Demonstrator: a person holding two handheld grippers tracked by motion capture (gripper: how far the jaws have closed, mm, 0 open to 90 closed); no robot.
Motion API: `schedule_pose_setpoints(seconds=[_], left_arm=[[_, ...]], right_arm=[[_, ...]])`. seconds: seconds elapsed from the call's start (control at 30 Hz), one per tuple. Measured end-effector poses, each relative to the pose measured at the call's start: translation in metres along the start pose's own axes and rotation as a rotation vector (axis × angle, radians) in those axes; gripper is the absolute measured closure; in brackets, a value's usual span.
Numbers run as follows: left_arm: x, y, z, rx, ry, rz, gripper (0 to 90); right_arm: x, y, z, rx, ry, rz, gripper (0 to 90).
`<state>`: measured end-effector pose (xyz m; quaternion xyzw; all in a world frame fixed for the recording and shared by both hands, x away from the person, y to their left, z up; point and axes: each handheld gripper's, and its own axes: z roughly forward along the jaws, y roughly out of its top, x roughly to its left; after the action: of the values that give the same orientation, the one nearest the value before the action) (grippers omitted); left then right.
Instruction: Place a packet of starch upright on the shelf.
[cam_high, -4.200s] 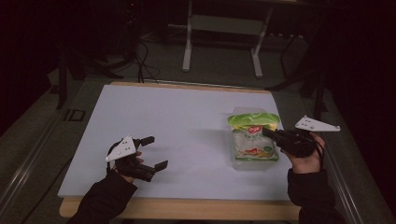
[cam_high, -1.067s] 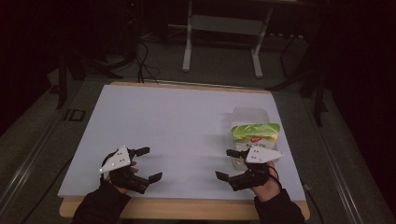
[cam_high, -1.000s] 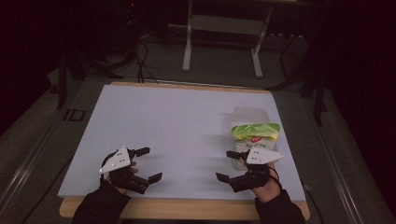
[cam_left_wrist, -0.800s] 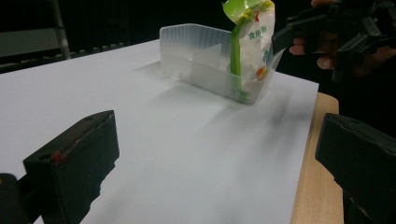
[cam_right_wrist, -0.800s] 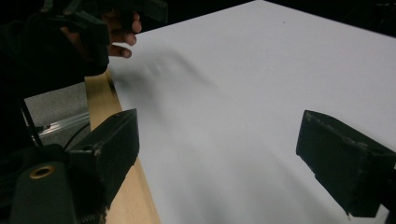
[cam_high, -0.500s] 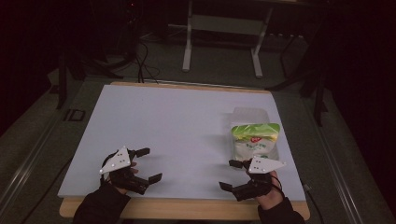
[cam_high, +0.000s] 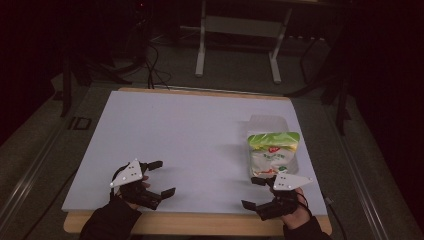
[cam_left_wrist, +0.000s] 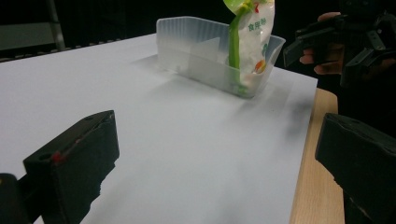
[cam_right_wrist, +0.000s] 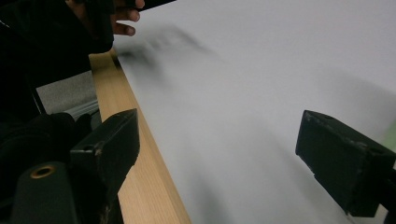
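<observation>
Snack bag, printed characters "食用粉", partly legible

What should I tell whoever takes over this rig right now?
Left gripper: jaws open, empty, low over the near left of the white table sheet.
Right gripper: jaws open, empty, at the near right edge, just short of the snack bag.
Snack bag: stands in the clear plastic bin on the right side of the sheet.
Done: bag is in the bin, released.
Left: nothing obvious; both grippers are free.

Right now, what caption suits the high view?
Two open grippers, left gripper and right gripper, rest near a snack bag in a clear tub.
</observation>
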<state>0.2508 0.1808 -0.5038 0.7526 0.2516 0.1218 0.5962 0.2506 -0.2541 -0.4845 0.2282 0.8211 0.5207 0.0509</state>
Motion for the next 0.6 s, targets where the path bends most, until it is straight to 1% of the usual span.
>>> schedule_pose_setpoints(seconds=[0.1,0.2,0.27,0.33,0.43,0.6], left_arm=[[0.0,-0.001,0.001,0.004,-0.002,0.001,0.2],[-0.001,-0.002,0.002,0.008,-0.004,0.006,0.2],[-0.001,-0.002,0.002,0.006,-0.006,0.003,0.2],[0.0,-0.003,0.003,0.007,-0.008,0.0,0.2],[-0.001,-0.004,0.005,0.015,-0.012,0.005,0.2],[-0.001,-0.005,0.006,0.019,-0.02,0.0,0.2]], right_arm=[[-0.003,-0.003,-0.005,-0.003,0.0,0.002,13.6],[-0.003,-0.006,-0.011,0.005,-0.005,-0.013,13.6],[-0.003,-0.007,-0.013,0.006,-0.006,-0.007,13.6],[-0.002,-0.007,-0.017,-0.012,-0.002,-0.004,13.6],[-0.003,-0.008,-0.019,-0.015,-0.01,-0.013,13.6],[-0.004,-0.009,-0.017,-0.015,0.003,-0.012,13.7]])
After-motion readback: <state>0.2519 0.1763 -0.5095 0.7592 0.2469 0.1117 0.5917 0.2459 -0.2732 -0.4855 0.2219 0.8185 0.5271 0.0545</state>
